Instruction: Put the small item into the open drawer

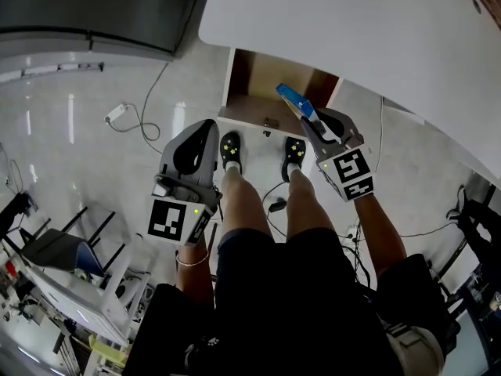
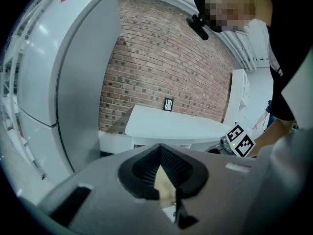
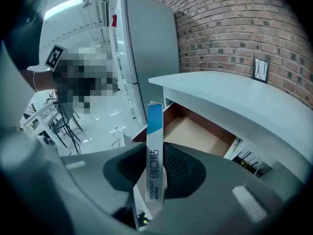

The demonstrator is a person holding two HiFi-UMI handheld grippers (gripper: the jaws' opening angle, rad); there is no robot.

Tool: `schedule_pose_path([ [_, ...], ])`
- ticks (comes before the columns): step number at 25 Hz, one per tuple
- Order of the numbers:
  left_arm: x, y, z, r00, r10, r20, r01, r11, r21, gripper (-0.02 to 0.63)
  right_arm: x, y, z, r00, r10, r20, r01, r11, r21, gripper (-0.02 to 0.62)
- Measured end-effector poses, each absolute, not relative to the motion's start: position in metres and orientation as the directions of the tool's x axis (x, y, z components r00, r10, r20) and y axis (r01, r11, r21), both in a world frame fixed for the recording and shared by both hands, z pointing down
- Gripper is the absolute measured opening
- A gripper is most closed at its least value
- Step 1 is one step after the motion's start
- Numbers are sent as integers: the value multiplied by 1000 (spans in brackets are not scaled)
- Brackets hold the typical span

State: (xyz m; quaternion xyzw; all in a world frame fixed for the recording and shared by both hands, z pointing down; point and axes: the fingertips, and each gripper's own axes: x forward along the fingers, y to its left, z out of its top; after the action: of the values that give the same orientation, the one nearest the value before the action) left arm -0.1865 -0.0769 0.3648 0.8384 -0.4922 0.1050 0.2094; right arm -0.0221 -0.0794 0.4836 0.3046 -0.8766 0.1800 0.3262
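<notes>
A slim white and blue box stands on end between the jaws of my right gripper, which is shut on it. The box's blue end points at the open wooden drawer under the white table. The drawer's bare floor shows nothing inside. My left gripper hangs to the left of the drawer, lower in the head view, shut with nothing in it.
The person's black shoes stand just in front of the drawer. A grey fridge is at the left, with a brick wall behind the table. Cables lie on the glossy floor. Chairs and a cart crowd the lower left.
</notes>
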Motion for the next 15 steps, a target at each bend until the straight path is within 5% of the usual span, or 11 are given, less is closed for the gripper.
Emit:
schedule_pose_path([
  [15,-197,-93,407,509,-764,395,-860,-433,272,-8,-42,-85,560,-529,-325,784,-528,849,-4,103],
])
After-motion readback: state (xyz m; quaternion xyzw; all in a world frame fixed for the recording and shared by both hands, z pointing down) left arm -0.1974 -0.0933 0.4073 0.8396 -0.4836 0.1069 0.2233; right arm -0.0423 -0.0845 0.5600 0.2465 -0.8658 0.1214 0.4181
